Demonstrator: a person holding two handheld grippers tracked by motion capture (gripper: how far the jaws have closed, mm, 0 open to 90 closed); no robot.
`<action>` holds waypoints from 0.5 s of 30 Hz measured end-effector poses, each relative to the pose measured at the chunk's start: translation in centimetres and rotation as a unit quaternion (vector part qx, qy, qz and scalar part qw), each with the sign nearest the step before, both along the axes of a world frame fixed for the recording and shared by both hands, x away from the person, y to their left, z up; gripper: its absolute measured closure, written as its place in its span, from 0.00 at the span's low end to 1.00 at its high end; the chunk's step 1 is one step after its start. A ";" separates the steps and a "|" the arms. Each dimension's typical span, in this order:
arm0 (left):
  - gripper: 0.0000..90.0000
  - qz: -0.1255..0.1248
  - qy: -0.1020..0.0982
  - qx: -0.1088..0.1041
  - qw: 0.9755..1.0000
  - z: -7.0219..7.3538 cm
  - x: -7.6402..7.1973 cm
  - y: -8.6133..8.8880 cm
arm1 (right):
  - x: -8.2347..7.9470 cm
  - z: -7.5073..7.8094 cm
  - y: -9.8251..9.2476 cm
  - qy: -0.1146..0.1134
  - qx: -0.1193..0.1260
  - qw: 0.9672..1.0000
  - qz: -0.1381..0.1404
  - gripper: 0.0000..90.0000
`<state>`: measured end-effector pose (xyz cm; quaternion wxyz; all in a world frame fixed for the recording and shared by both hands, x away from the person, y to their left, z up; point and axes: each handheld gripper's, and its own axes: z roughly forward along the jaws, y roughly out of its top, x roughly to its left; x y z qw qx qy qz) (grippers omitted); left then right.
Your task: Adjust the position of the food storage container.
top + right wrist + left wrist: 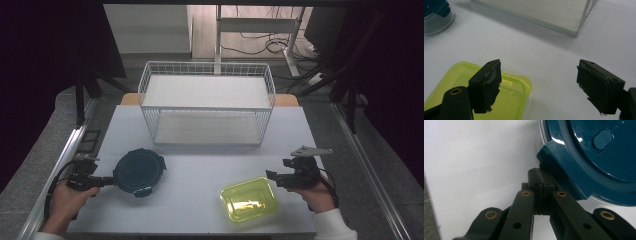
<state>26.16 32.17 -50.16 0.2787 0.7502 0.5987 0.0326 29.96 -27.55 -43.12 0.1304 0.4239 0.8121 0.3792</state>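
Note:
A round container with a dark blue clip-on lid (140, 171) sits at the table's left front. My left gripper (110, 181) is at its left rim. In the left gripper view the jaws (540, 176) are pressed together, tips against one latch tab (554, 152) of the blue lid (599, 152); nothing shows between them. A yellow-green rectangular container (248, 198) lies at the right front. My right gripper (271, 175) hovers open at its right end. In the right gripper view one jaw stands over the yellow-green container (511, 92), the other over bare table, around the gripper's midpoint (539, 85).
A white two-tier wire rack (207, 102) stands at the back middle of the white table (200, 165); its lower corner (574, 31) shows ahead of the right gripper. The blue-lidded container (435, 15) appears at the far left there. Cables and desk legs lie beyond the table.

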 end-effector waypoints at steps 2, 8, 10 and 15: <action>1.00 -0.007 -0.001 -0.003 1.000 0.0 0.4 -0.6 | 0.0 0.0 0.2 0.000 0.000 1.000 0.003 0.22; 1.00 -0.025 -0.001 -0.007 1.000 0.0 1.7 -2.7 | 0.0 0.1 0.4 0.001 0.000 1.000 0.007 0.22; 1.00 -0.029 -0.001 -0.010 1.000 0.0 2.0 -3.3 | 0.0 0.1 0.2 0.001 0.000 1.000 0.005 0.22; 1.00 -0.043 -0.003 -0.007 0.999 0.0 2.8 -4.7 | 0.0 0.1 -0.2 0.000 0.002 1.000 0.000 0.22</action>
